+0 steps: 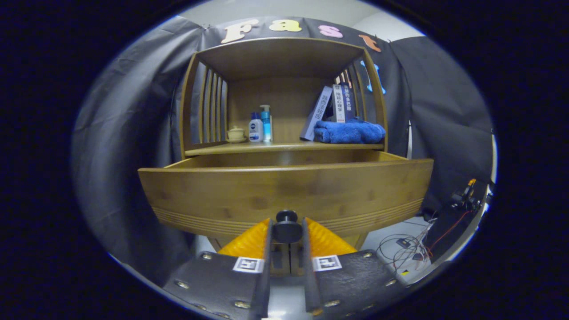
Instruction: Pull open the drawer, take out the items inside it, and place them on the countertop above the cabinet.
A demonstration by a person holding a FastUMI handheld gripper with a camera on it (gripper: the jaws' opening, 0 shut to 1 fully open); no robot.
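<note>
1. Since the wide bamboo-coloured wooden drawer (284,191) already stands well out from the open-fronted wooden cabinet (284,58), I judge the first step, pulling it open, as done or all but done.
2. My gripper (287,231) is clenched on the small round dark drawer knob (287,226); the knob sits squarely between the two fingers, and both appear to press its sides.
3. From this low angle I see the drawer's front panel and the top edges of its side walls, but not its floor, so I cannot tell what lies inside or how many items there are.
4. The flat wooden countertop (284,147) just above the drawer is where the items must go. It already carries a small cream lidded cup (235,133), a white-and-blue squat bottle (255,128) and a pale blue pump bottle (266,123) together left of centre, then a few upright books (331,109) leaning behind a folded blue towel (349,132) on the right.
5. I read the open stretch of countertop between the bottles and the towel as the likeliest landing spot.
6. Left to do, by my reckoning: release the knob, rise above the drawer's front edge, reach in, and carry each item up. None of the taking-out has visibly begun.
</note>
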